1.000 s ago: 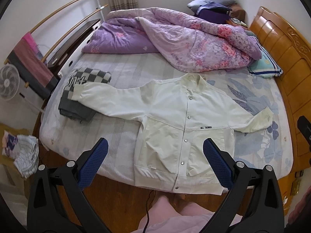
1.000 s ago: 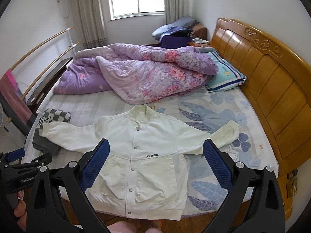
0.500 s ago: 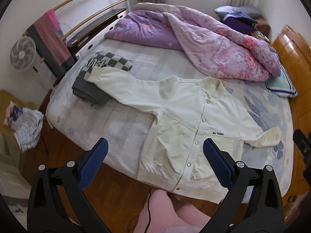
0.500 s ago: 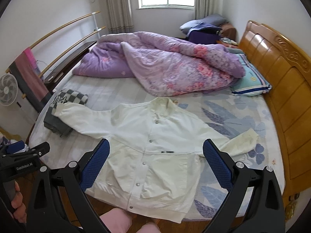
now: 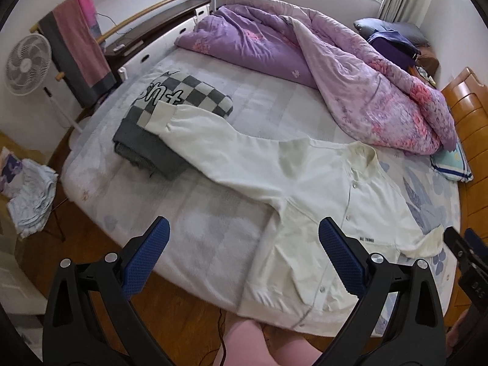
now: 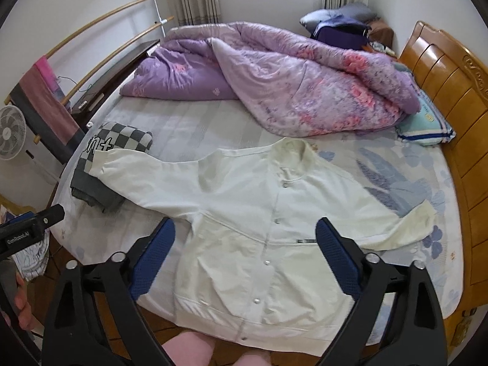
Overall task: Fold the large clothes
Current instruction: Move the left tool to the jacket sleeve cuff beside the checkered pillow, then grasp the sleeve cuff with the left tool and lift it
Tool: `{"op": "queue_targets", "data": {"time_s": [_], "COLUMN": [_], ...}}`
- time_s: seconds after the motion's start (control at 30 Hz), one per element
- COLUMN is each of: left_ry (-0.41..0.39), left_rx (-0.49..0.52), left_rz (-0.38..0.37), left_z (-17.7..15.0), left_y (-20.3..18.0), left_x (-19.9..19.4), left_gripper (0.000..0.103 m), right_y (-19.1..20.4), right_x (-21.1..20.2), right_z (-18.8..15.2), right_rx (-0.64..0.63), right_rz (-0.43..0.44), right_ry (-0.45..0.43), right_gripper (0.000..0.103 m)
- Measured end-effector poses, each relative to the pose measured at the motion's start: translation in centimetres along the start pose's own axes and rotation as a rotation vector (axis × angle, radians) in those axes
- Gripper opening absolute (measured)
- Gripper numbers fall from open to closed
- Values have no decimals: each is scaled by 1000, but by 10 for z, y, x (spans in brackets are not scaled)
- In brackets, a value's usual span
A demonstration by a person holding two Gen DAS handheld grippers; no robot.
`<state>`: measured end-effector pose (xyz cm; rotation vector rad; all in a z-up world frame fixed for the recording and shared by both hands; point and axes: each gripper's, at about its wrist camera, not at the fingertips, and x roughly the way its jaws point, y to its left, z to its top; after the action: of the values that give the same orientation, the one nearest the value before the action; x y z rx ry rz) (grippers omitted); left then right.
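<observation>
Jacket: the white snap-front jacket [image 6: 262,213] lies face up on the bed [image 6: 195,128], collar toward the quilt, hem at the near bed edge; both sleeves are spread out to the sides. That flat, open layout is what a fold needs, so nothing is folded yet.
Left sleeve end: the cuff [image 5: 158,116] rests on top of the checkered knit [image 5: 183,94], which sits left of the jacket. You will likely want that sleeve lifted clear of it before it folds inward.
Right sleeve end: the cuff [image 6: 424,216] lies on the floral sheet, right of the jacket, toward the headboard [image 6: 457,97].
Left tongs: your left tongs [image 5: 244,256] are released, nothing between the blue pads; they hang over the bare sheet just left of the jacket's hem corner.
Right tongs: your right tongs [image 6: 244,250] stand wide with the jaws closing a little; the jacket front shows between them, but the pads press on nothing.
Quilt: the purple quilt [image 6: 274,79] is heaped beyond the jacket's collar, leaving the near half of the bed free as the folding surface.
Step in hand: judged as the approach to the jacket, one tool per side.
</observation>
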<state>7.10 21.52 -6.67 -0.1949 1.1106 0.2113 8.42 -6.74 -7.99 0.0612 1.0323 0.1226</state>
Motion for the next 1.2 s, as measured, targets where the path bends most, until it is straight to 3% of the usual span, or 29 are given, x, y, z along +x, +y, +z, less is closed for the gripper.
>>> {"op": "queue_targets", "data": {"time_s": [0.2, 0.37, 0.57, 0.67, 1.0, 1.2], "left_ry": [24, 45, 75, 80, 112, 83], "left_rx": [-53, -85, -178, -229, -353, -416], "left_rz": [-84, -39, -78, -68, -10, 11], "left_z": [56, 87, 113, 121, 138, 137], "left_y": [68, 110, 154, 171, 221, 243], "left_x": [68, 127, 201, 234, 322, 354], "left_gripper": [98, 98, 98, 98, 97, 96], "right_y": [41, 64, 79, 80, 69, 75], "right_x": [63, 115, 180, 220, 337, 383], "right_z": [25, 39, 49, 49, 39, 30], "right_rx": [46, 31, -7, -12, -1, -33], "right_rz": [-12, -16, -39, -53, -64, -46], "right_ry": [68, 101, 126, 157, 299, 348], "right_gripper": [85, 82, 72, 69, 36, 33]}}
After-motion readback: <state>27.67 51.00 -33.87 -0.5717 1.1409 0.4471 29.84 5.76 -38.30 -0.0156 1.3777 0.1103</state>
